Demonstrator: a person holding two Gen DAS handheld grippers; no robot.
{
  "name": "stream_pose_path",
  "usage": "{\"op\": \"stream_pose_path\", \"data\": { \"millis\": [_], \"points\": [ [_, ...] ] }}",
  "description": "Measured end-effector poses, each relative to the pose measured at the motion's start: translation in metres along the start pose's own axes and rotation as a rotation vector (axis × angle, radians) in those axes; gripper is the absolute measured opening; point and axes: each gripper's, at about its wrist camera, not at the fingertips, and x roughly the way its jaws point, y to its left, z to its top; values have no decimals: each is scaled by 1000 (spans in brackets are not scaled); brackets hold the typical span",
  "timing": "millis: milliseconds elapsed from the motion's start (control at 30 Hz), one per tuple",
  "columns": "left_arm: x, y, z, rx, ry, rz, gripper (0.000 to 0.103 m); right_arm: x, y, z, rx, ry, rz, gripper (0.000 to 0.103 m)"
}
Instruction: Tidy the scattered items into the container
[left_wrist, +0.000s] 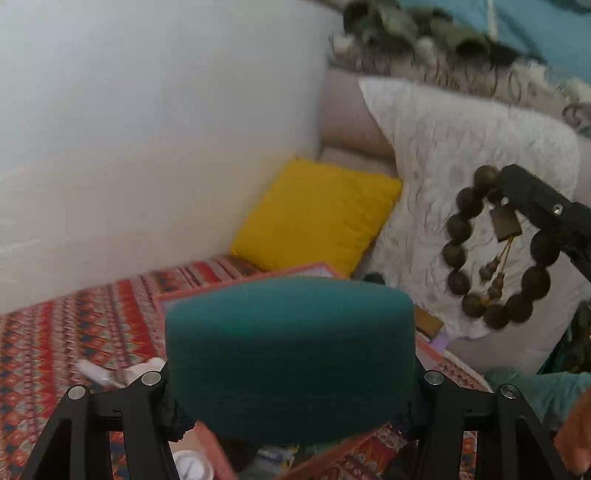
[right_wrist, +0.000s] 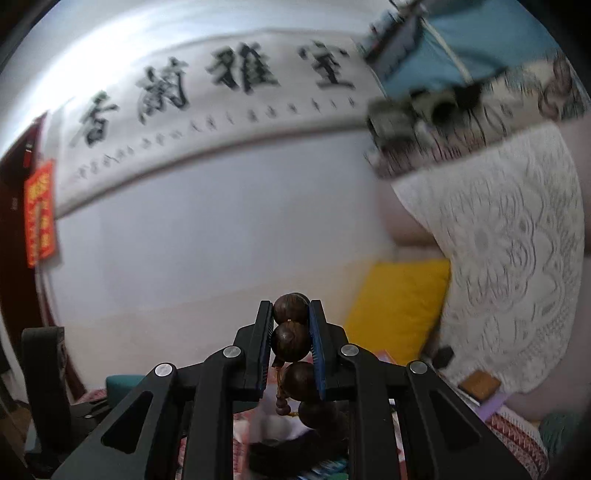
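Observation:
My left gripper is shut on a wide teal soft-looking block, which fills the gap between its fingers and hides the tips. Below the block lies a pink-rimmed box, mostly hidden. A bracelet of big dark wooden beads with a tag and small tassel beads hangs at the right, with my right gripper shut on it. In the right wrist view, my right gripper pinches the wooden beads between its pads, and the rest of the loop dangles below.
A red patterned cloth covers the surface, with small white items on it. A yellow cushion and a white lace pillow lean against the white wall. Near the pillow lie a brown box and a small black item.

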Motion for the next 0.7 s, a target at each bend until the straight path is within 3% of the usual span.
{"op": "stream_pose_path", "data": {
  "millis": [100, 167, 233, 267, 300, 500, 700],
  "points": [
    [45, -6, -2, 19, 86, -2, 67, 43, -25, -15, 32, 93, -21, 20],
    [54, -7, -1, 14, 93, -1, 70, 69, -35, -25, 36, 160, -40, 22],
    [55, -7, 1, 3, 70, 4, 84, 88, -44, -34, 41, 216, -65, 47],
    [49, -5, 3, -9, 43, 3, 93, 90, -48, -37, 49, 217, -70, 83],
    [42, -1, 7, -23, 15, 5, 95, 91, -51, -37, 58, 209, -68, 94],
    [-13, 24, 25, -53, -74, 62, 96, 81, -63, -25, 115, 159, -29, 94],
    [-97, 62, 26, -60, -163, 186, 97, 46, -24, -10, 82, 98, 34, 94]
  ]
}}
